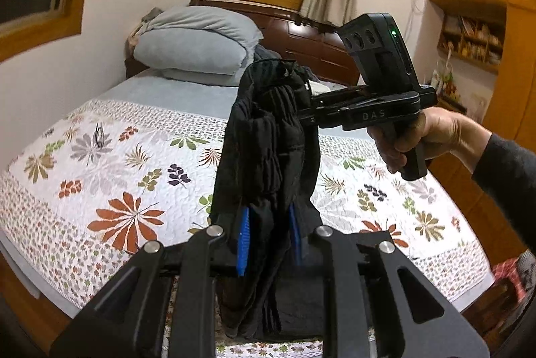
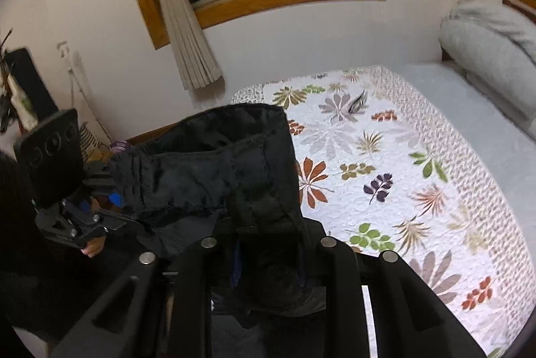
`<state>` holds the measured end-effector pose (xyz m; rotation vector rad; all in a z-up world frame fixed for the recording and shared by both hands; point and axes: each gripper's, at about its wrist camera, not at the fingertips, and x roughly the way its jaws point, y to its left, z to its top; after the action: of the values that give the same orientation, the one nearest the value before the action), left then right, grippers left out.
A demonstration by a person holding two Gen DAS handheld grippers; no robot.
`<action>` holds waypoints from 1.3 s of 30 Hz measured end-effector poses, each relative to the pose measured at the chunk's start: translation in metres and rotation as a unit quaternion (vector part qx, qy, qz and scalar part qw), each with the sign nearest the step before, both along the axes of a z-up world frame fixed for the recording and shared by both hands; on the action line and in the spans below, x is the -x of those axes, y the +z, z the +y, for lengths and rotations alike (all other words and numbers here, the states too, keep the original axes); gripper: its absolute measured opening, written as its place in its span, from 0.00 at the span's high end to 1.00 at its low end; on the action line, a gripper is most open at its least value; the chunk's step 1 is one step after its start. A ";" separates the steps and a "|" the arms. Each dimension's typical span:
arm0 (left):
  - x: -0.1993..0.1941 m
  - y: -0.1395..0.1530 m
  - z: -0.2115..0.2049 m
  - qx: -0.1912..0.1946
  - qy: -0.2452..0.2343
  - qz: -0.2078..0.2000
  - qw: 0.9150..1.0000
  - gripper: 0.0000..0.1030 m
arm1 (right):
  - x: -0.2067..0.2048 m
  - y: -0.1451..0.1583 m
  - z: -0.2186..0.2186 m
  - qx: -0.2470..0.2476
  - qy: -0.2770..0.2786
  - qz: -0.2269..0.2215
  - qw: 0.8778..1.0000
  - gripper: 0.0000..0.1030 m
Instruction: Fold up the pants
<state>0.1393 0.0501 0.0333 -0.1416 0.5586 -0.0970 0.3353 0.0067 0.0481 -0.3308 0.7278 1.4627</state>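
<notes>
Black pants (image 1: 268,150) hang bunched in the air above the bed, held at the waistband by both grippers. My left gripper (image 1: 269,237) is shut on the pants, blue pads pressing the cloth on both sides. My right gripper (image 1: 303,115) comes in from the right, held by a hand, and is shut on the far part of the waistband. In the right wrist view the pants (image 2: 214,170) stretch from my right gripper (image 2: 268,264), shut on the cloth, to the left gripper (image 2: 117,200) at the left, also clamped on the waistband.
A bed with a leaf-print quilt (image 1: 117,177) lies below; it also shows in the right wrist view (image 2: 385,163). Grey pillows (image 1: 197,40) and a wooden headboard (image 1: 318,46) are at the far end. A wooden wardrobe (image 1: 509,83) stands right. A window with a curtain (image 2: 187,23) is on the wall.
</notes>
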 end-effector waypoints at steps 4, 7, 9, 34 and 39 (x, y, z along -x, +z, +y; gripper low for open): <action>-0.002 -0.004 -0.039 -0.061 -0.005 -0.004 0.998 0.82 | 0.004 -0.010 -0.029 -0.010 -0.008 -0.014 1.000 0.76; -0.002 -0.011 -0.069 -0.099 -0.014 -0.005 0.995 0.82 | 0.010 -0.020 -0.052 -0.008 -0.017 -0.029 0.999 0.75; -0.001 -0.017 -0.089 -0.122 -0.023 -0.007 0.992 0.82 | 0.015 -0.028 -0.070 -0.012 -0.023 -0.033 0.999 0.75; 0.015 -0.108 -0.229 -0.274 -0.178 0.020 0.945 0.82 | 0.053 -0.130 -0.205 -0.005 -0.092 -0.028 0.995 0.73; 0.017 -0.129 -0.244 -0.291 -0.213 0.043 0.932 0.83 | 0.059 -0.156 -0.222 0.011 -0.106 -0.024 0.994 0.70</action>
<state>0.1225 -0.1940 -0.0958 0.5604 0.6788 -0.3428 0.2766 -0.2153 -0.1080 -0.2952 0.7170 1.2430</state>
